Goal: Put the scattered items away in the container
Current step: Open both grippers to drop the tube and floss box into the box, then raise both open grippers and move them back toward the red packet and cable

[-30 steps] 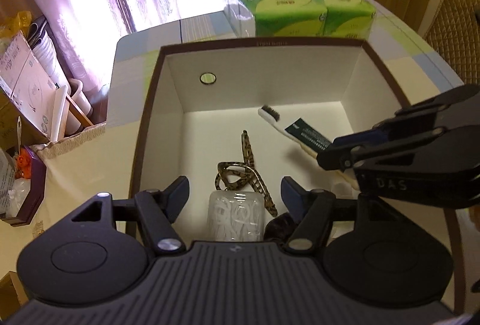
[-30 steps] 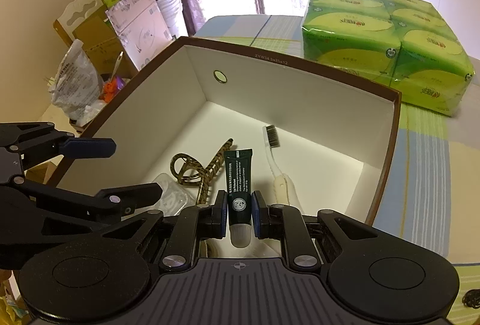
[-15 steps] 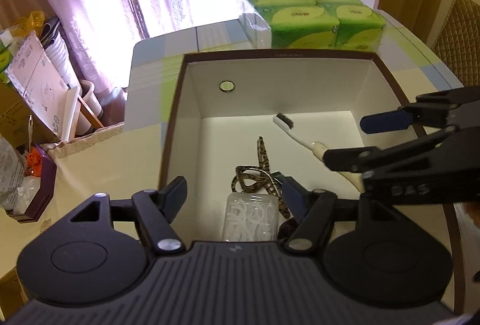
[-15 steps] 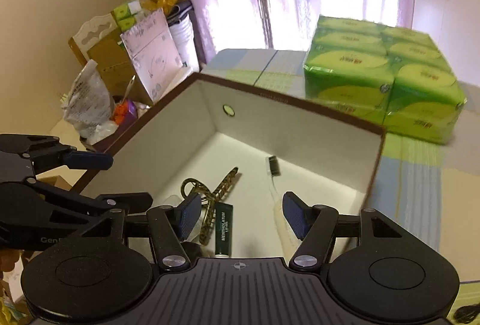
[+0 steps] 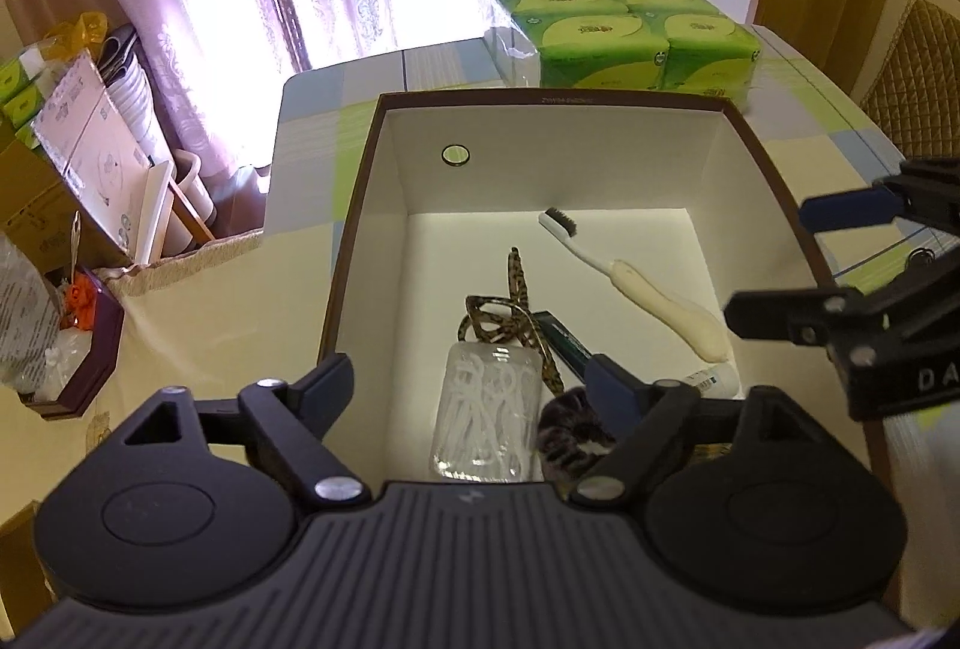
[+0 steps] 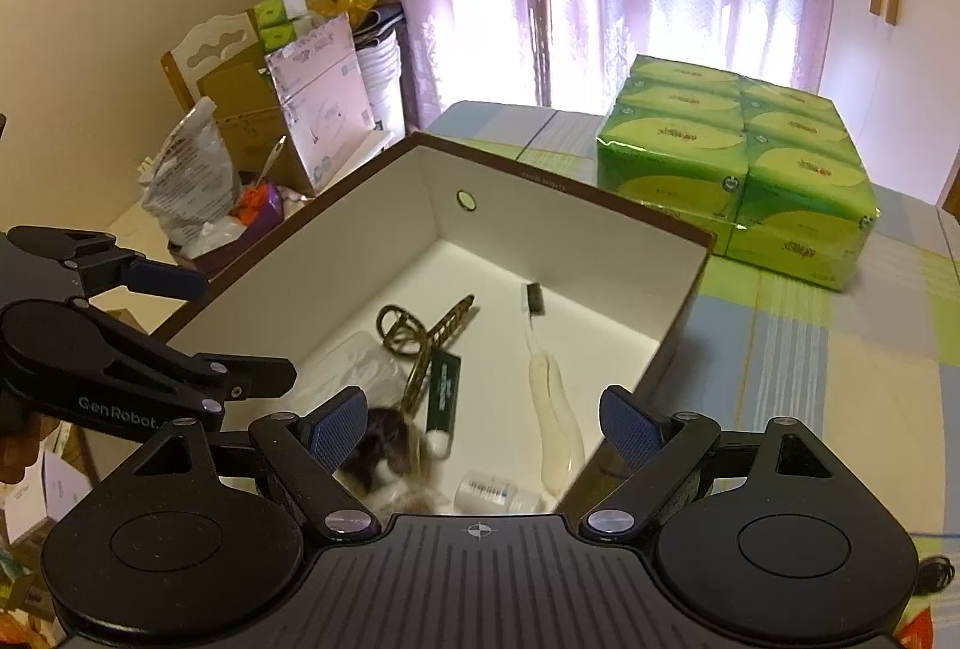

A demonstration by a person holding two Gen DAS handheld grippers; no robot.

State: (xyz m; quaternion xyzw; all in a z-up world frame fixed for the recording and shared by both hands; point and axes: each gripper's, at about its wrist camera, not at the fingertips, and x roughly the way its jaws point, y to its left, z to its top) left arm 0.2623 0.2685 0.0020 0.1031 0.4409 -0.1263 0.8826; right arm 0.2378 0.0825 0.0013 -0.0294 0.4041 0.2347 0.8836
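Observation:
A brown-rimmed white box [image 5: 360, 205] [image 6: 696, 289] holds a toothbrush [image 5: 636, 283] [image 6: 546, 385], a leopard-print hair clip [image 5: 510, 313] [image 6: 420, 331], a clear case of floss picks [image 5: 486, 421], a dark green tube [image 6: 443, 391], a fuzzy scrunchie [image 5: 570, 427] [image 6: 384, 445] and a small white bottle [image 6: 486, 490]. My left gripper [image 5: 471, 379] [image 6: 228, 325] hovers over the box's near-left part, its jaws opening with nothing held. My right gripper [image 6: 483, 415] [image 5: 810, 265] hangs above the box's near-right side, jaws also opening and empty.
A green multipack of tissues [image 5: 624, 31] [image 6: 738, 169] stands on the checked tablecloth [image 6: 810, 379] behind the box. Cardboard boxes and bags [image 6: 192, 181] crowd the floor to the left. A quilted chair back [image 5: 912, 73] stands at the far right.
The right gripper let go of the green tube, which now lies in the box, and drew up and back with its jaws spreading. The left gripper also widened and backed away.

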